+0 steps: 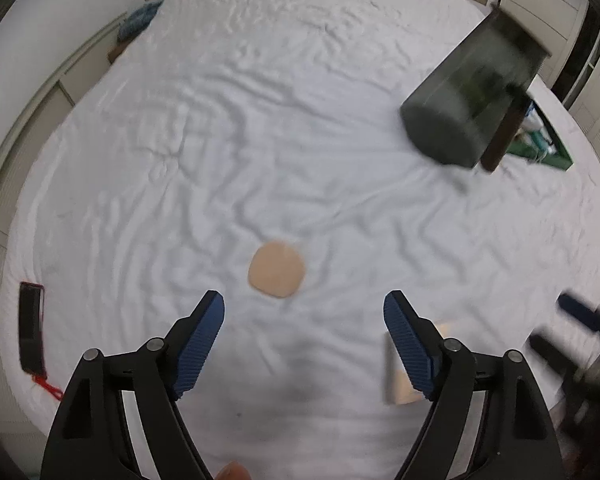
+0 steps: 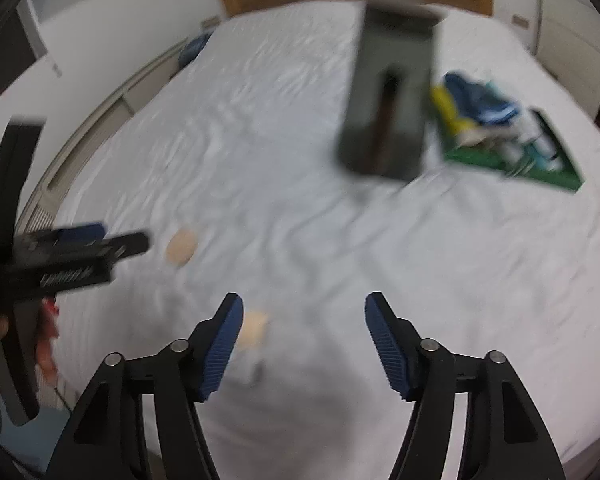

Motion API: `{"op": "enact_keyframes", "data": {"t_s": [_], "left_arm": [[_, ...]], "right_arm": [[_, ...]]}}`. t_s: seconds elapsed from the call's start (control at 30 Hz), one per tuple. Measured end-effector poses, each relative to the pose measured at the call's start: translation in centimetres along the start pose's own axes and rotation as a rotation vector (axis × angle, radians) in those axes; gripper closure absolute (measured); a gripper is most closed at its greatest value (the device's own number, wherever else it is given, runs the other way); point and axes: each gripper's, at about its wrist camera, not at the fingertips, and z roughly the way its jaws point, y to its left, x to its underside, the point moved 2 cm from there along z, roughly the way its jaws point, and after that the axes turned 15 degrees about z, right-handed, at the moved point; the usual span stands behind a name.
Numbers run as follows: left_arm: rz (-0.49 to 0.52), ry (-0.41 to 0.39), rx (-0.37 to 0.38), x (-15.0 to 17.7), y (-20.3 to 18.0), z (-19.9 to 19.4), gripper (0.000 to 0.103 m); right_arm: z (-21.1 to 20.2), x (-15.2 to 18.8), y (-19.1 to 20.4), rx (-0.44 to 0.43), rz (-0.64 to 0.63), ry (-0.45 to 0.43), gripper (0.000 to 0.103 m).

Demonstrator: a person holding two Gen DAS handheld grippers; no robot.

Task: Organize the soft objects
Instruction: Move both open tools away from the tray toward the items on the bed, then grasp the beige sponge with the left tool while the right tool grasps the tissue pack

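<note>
Left gripper (image 1: 304, 340) spread wide and empty over white bed (image 1: 260, 140), round beige pad (image 1: 276, 270) lying just ahead between its fingertips, square beige pad (image 1: 400, 384) behind its right finger, right gripper (image 2: 304, 344) likewise spread, dark bin (image 2: 388, 116) well ahead beside green tray (image 2: 556, 176).

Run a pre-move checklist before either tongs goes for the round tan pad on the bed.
1. Left tongs open and empty: ok, jaws spread wide.
2. Right tongs open and empty: ok.
3. Round tan pad reachable: ok, it lies flat on the white sheet just ahead of the left tongs, uncovered.
4. Pale square pad located: ok, beside the left tongs' right finger, partly hidden by it.
5. Dark grey bin ready to receive: cannot tell, blurred and tilted; its opening is not visible.
6. Green tray free space: cannot tell, it already holds blue and yellow items.
</note>
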Motion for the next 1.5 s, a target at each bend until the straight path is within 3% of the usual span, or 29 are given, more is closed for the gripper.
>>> {"op": "enact_keyframes", "data": {"t_s": [0.1, 0.3, 0.83, 1.23, 1.5], "left_arm": [[0.005, 0.019, 0.023, 1.3, 0.8, 2.2, 0.024], [0.015, 0.038, 0.040, 3.3, 2.0, 5.0, 0.024], [0.042, 0.069, 0.033, 1.9, 3.1, 9.9, 0.024], [0.057, 0.085, 0.015, 2.1, 3.3, 11.2, 0.024], [0.052, 0.084, 0.001, 1.5, 2.9, 11.5, 0.024]], "right_arm": [[2.3, 2.1, 1.6, -0.004, 0.018, 0.040, 0.033], [5.5, 3.1, 2.4, 0.020, 0.045, 0.060, 0.031], [11.4, 3.3, 3.8, 0.061, 0.039, 0.075, 0.028], [13.8, 2.6, 3.3, 0.073, 0.046, 0.109, 0.041], [13.8, 2.7, 3.0, 0.073, 0.032, 0.117, 0.044]]}}
